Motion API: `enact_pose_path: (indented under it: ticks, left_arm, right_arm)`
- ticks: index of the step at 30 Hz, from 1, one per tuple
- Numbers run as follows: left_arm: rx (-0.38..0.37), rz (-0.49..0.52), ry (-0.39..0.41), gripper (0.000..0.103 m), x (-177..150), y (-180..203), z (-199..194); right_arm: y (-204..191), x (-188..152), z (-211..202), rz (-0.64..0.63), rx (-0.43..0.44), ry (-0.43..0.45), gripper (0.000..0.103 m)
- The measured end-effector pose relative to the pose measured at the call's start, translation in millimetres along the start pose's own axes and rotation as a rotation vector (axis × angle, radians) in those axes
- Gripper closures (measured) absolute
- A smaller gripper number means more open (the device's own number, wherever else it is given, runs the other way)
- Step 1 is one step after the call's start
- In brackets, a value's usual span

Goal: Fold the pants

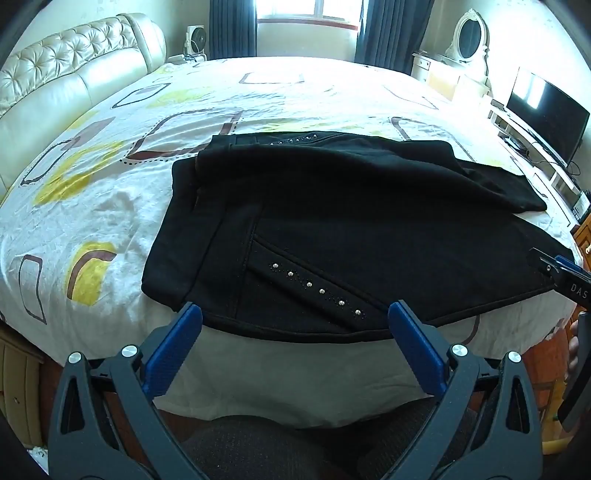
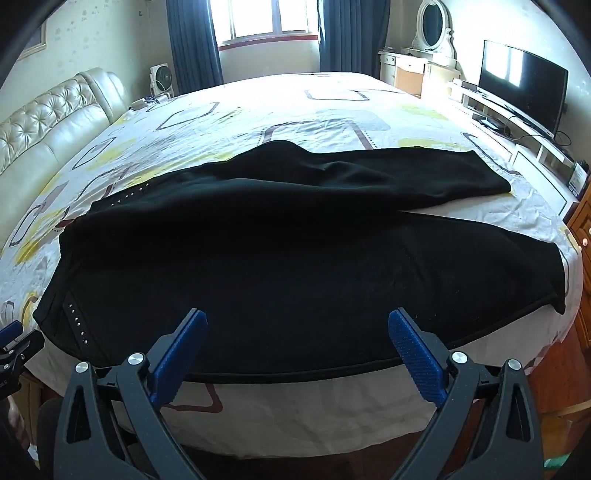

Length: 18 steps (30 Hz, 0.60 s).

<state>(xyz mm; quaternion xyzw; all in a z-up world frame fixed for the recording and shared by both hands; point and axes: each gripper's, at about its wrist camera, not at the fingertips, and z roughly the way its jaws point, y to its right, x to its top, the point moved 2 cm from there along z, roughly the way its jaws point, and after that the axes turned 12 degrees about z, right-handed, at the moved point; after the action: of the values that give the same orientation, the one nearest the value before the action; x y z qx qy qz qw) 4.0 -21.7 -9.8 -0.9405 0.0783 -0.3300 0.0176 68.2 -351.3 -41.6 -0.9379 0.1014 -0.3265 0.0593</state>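
Daylight is streaming through a window (image 2: 271, 18) flanked by dark curtains (image 2: 192, 44), brightening the patterned bed (image 2: 280, 110), tufted headboard (image 1: 74, 74) and television (image 2: 522, 83).

We see black pants (image 1: 332, 229) spread across the patterned bed sheet (image 1: 110, 192), waistband to the left, studs along the pocket. Our left gripper (image 1: 295, 317) hangs wide apart at their near edge, holding nothing; the right gripper (image 1: 561, 273) peeks in at right

- bed (image 1: 110, 192), patterned sheet
- tufted headboard (image 1: 55, 85) at left
- TV (image 2: 522, 86) at right
- oval mirror (image 2: 432, 26)
- window (image 2: 266, 18), dark curtains
- fan (image 2: 161, 79)
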Motion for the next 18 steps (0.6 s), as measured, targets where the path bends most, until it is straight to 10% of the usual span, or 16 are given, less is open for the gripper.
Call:
enact_pose_path:
  ticks: [18]
  left_arm:
    - [0.014,-0.011,-0.013,0.002,4,-10,0]
  right_arm:
    - [-17,-9,-13,0.060,0.003,-0.042,0.005]
